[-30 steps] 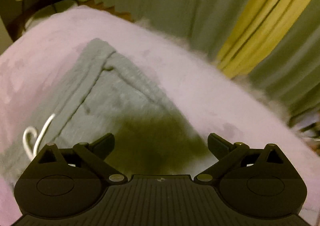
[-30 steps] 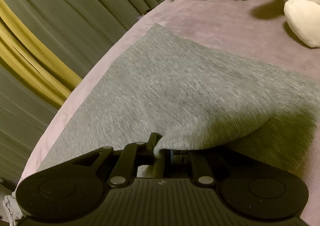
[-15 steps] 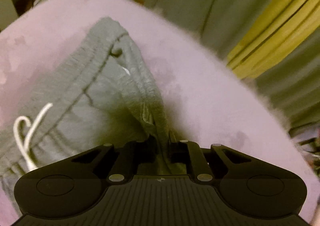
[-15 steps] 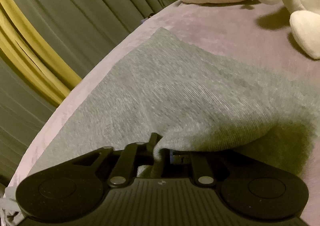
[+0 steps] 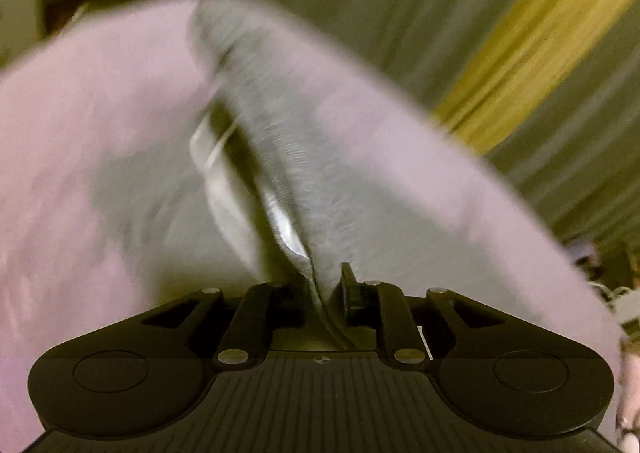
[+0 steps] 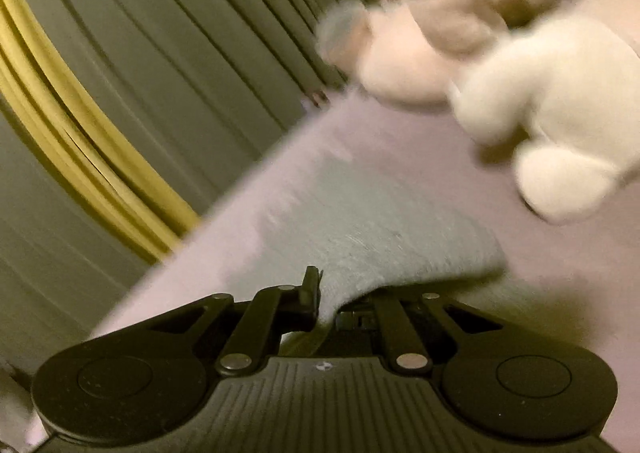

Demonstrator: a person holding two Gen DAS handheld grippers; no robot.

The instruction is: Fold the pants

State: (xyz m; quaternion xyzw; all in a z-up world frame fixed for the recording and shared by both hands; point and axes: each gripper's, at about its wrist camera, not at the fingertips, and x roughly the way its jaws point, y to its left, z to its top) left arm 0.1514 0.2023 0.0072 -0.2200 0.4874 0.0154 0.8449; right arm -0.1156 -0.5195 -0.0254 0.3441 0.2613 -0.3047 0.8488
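The grey sweatpants lie on a pink bedspread (image 5: pixel 80 125). In the left wrist view my left gripper (image 5: pixel 326 285) is shut on the waistband end of the pants (image 5: pixel 304 157), which rises in a lifted ridge away from the jaws; the view is blurred. In the right wrist view my right gripper (image 6: pixel 326 297) is shut on the leg end of the pants (image 6: pixel 380 225), lifted off the bedspread (image 6: pixel 400 145) with a shadow under the fold.
Two plush toys, one white (image 6: pixel 560 113) and one pinkish (image 6: pixel 440 33), sit at the far right of the bed. Green and yellow curtains (image 6: pixel 120 113) hang along the bed edge, also seen in the left wrist view (image 5: pixel 520 33).
My left gripper closed on the waistband and lifted it. Both grippers are now moving fast with the pants raised; the right one has swung toward the plush toys.
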